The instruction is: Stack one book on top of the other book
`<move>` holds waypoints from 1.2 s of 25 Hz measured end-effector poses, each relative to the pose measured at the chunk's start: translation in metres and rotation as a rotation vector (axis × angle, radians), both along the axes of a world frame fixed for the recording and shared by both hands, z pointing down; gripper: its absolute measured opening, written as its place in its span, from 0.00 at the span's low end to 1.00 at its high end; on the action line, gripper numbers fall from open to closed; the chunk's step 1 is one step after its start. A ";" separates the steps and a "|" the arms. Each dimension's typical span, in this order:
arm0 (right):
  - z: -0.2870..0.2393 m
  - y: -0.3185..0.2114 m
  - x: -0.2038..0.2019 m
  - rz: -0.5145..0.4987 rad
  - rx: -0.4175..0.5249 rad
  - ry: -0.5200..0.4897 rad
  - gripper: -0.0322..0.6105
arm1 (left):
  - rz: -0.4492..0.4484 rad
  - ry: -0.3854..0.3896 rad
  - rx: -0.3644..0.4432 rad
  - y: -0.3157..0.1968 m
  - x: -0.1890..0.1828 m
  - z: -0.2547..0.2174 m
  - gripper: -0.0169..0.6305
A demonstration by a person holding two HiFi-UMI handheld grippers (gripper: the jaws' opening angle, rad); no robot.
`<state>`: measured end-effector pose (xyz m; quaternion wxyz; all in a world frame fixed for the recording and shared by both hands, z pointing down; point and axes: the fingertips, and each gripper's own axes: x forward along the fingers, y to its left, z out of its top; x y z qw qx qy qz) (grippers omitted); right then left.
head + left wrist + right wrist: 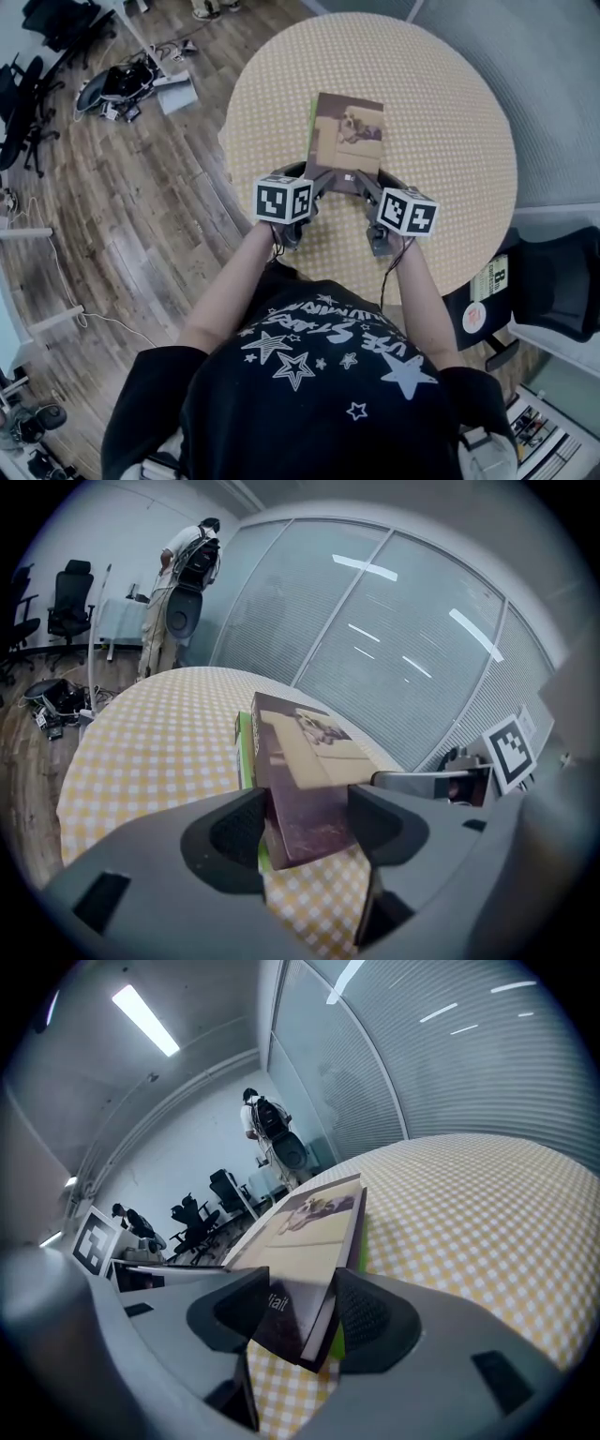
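Note:
A brown book (347, 131) with a dog picture on its cover sits over a green book (311, 127), of which only the left edge shows, on the round yellow-checked table (450, 112). Whether the brown book rests on the green one or hangs just above it, I cannot tell. My left gripper (319, 178) is shut on the brown book's near left corner (300, 752), with the green book (246, 752) showing beside it. My right gripper (364, 185) is shut on the near right corner (309, 1232), with a strip of green (361, 1237) underneath.
A black office chair (553, 281) stands close to the table's right side. Cables and gear (131, 84) lie on the wooden floor at the left. A person (183, 583) stands far off by a desk, near a glass wall with blinds.

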<state>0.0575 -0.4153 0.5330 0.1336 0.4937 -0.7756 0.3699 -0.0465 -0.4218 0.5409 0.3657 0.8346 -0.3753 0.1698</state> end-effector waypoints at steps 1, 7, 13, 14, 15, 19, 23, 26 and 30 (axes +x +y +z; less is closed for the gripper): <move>0.001 -0.003 -0.001 -0.007 -0.004 0.000 0.40 | -0.003 0.005 -0.007 -0.002 -0.001 0.002 0.46; 0.006 -0.015 -0.009 -0.051 -0.009 0.041 0.40 | 0.001 0.005 -0.035 -0.007 -0.009 0.011 0.45; 0.019 -0.017 -0.009 -0.055 -0.032 0.057 0.39 | 0.035 -0.027 -0.038 -0.007 -0.010 0.022 0.44; 0.020 -0.017 -0.010 -0.055 -0.034 0.059 0.39 | 0.038 -0.033 -0.040 -0.007 -0.010 0.023 0.44; 0.022 -0.017 -0.010 -0.055 -0.038 0.062 0.39 | 0.041 -0.039 -0.041 -0.006 -0.010 0.025 0.44; 0.028 -0.017 -0.010 -0.054 -0.051 0.067 0.39 | 0.055 -0.051 -0.040 -0.005 -0.012 0.028 0.43; 0.030 -0.015 -0.008 -0.041 -0.058 0.061 0.39 | 0.069 -0.059 -0.026 -0.006 -0.011 0.028 0.43; 0.030 -0.016 -0.008 -0.028 -0.051 0.059 0.40 | 0.078 -0.058 -0.017 -0.009 -0.010 0.027 0.43; 0.031 -0.017 -0.008 -0.018 -0.043 0.060 0.40 | 0.085 -0.060 -0.015 -0.010 -0.011 0.028 0.43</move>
